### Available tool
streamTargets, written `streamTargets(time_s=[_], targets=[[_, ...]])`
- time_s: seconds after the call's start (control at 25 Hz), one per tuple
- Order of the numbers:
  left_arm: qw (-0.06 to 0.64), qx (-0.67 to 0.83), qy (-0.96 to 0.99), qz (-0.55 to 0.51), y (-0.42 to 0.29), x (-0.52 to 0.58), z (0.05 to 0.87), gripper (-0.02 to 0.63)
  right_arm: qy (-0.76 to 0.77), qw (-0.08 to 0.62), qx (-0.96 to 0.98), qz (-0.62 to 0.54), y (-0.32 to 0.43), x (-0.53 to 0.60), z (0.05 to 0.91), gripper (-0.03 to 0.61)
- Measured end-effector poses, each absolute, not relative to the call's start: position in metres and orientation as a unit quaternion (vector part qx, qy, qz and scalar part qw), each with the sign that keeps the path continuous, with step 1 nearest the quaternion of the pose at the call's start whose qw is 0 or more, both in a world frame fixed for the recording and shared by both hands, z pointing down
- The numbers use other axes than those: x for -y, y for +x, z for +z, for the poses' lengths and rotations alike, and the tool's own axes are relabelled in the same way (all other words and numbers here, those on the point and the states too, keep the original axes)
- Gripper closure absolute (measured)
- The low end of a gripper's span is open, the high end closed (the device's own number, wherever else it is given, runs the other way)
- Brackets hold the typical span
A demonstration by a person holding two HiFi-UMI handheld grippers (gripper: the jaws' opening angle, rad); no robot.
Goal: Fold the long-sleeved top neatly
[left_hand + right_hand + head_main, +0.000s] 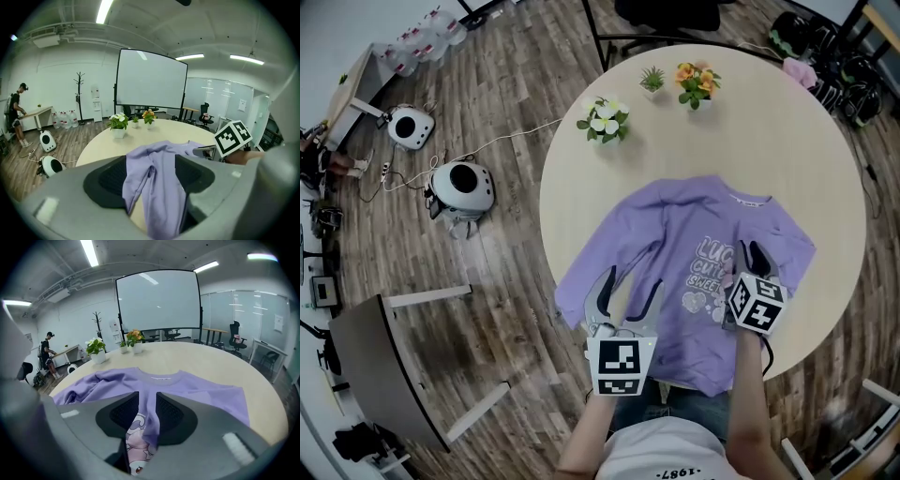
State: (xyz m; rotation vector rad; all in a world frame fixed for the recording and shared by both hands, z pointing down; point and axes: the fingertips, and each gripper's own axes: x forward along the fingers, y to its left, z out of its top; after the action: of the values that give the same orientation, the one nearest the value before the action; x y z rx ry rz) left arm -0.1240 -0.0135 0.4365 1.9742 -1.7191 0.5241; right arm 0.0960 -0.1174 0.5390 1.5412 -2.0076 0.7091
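**Item:** lilac long-sleeved top [694,253], print side up, on the round table [787,141]. It lies at the table's near edge, with the collar toward the table's centre.

**Left gripper** [635,279]: at the table's near-left edge. I read its jaws as clenched on a bunched sleeve of the top, though the gap is wide.

**Right gripper** [749,249]: over the table's near-right part, jaws nearly together and pinching the printed chest fabric.

**Progress:** early, by my reading. The body is spread fairly flat, and I see no finished fold. The held sleeve is rumpled and not yet laid across. The far sleeve I cannot trace.

**Remaining:** both sleeves in, then the body folded.

**Also on the table:** three potted plants [604,119] at the far edge.
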Motion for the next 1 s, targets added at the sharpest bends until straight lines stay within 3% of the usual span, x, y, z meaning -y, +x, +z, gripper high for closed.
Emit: streamTargets(time_s=[0.6,1.0], targets=[[0.223,0.594,0.75,0.185,-0.087,0.039,0.431,0.299,0.647,0.244,0.678,0.248,0.194,0.114,0.512,0.431],[0.223,0.574,0.762,0.202,-0.059,0.049,0.439,0.299,0.629,0.269,0.67,0.289,0.204,0.107,0.55,0.431]])
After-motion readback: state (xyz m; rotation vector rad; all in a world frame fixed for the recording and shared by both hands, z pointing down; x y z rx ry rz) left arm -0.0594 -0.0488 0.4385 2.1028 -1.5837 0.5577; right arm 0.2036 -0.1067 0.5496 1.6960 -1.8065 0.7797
